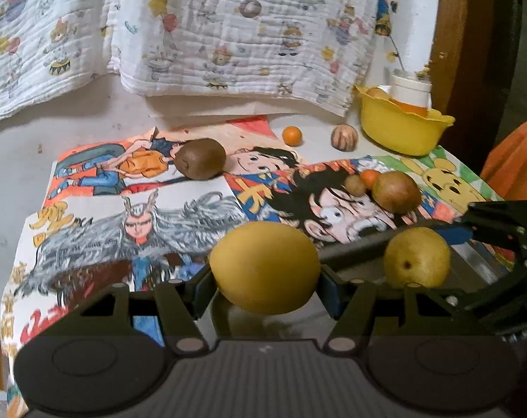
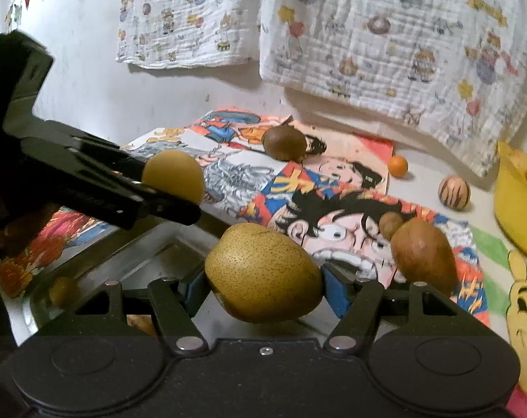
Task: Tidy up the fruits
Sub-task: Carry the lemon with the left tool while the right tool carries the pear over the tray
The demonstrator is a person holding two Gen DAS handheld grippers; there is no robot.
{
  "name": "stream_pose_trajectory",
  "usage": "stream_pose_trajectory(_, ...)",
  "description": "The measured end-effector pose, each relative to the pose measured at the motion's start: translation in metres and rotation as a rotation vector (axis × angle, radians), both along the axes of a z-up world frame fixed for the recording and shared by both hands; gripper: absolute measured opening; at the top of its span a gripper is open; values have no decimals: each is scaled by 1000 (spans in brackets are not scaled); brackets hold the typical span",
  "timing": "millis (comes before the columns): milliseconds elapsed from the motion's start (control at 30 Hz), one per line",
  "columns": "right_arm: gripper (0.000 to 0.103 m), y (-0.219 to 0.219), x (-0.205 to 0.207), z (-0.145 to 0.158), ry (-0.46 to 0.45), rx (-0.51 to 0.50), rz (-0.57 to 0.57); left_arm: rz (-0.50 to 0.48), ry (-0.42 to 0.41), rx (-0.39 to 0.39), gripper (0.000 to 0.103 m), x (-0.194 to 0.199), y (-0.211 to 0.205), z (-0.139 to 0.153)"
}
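While the metal tray (image 2: 99, 271) sits at the near edge of the table (image 1: 16, 160), I've got my left gripper (image 1: 263, 271) clamped on a smooth yellow pear (image 1: 263, 266) and my right gripper (image 2: 263, 275) clamped on a speckled pear (image 2: 263, 273), both over the tray. Kiwi (image 1: 200, 163) sits mid-table, tiny orange (image 1: 292, 136) near the far edge.

Kiwi (image 1: 199, 163), brown pear (image 1: 396, 191) block mat centre; bare tabletop (image 1: 16, 160) left free; yellow bowl (image 1: 403, 132) blocks right.
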State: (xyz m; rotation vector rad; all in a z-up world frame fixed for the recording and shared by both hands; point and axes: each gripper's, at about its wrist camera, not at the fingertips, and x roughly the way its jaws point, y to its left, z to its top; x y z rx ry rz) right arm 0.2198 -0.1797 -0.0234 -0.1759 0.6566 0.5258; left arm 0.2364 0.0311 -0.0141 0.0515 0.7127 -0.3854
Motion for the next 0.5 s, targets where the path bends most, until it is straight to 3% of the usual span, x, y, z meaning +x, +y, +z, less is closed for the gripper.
stream_pose_trajectory(500,69,-7,-1,-6,113,30,-28,-36,33,41,66,-29,-4,-12)
